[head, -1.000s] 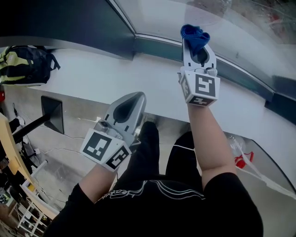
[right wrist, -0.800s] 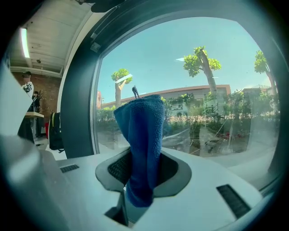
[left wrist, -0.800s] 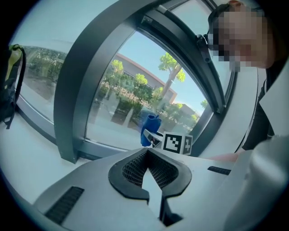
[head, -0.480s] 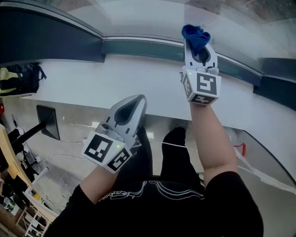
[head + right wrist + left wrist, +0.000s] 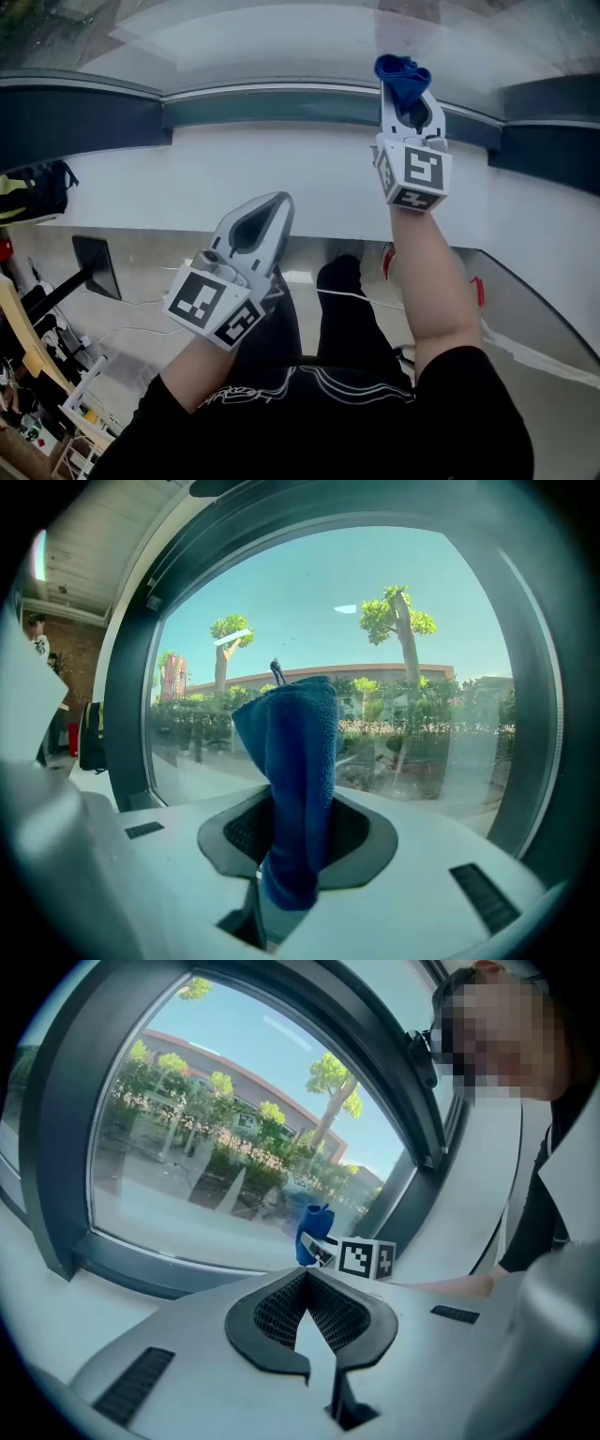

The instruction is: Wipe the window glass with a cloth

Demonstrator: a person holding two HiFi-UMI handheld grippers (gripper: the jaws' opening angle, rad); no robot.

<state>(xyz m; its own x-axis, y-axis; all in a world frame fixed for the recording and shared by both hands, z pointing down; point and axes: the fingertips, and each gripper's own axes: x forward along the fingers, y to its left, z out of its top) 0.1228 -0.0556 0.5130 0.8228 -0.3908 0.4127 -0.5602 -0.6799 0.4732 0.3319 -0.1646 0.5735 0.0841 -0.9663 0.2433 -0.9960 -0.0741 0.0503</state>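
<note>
The right gripper [image 5: 409,94] is raised toward the window glass [image 5: 281,47], with its marker cube [image 5: 417,173] facing the head camera. Its jaws are clamped on a blue cloth [image 5: 397,71]. In the right gripper view, the cloth runs up between the two dark pads and stands above the jaw tips as a folded bunch, with a short end hanging below the pads. In the head view, the bunch lies over the lower edge of the glass, just above the dark window frame [image 5: 84,117]. No view shows whether the cloth touches the pane.

The left gripper [image 5: 307,1279] is held lower and nearer the person's body, over the edge of the white sill [image 5: 234,178]. Its jaws are pressed together at the tips, and nothing sits between them. The left gripper view looks along the sill toward the window and shows the right gripper with the cloth just in front of the glass.

Trees and a long low building are visible through the pane. A dark backpack [image 5: 28,192] rests at the far left end of the sill.
</note>
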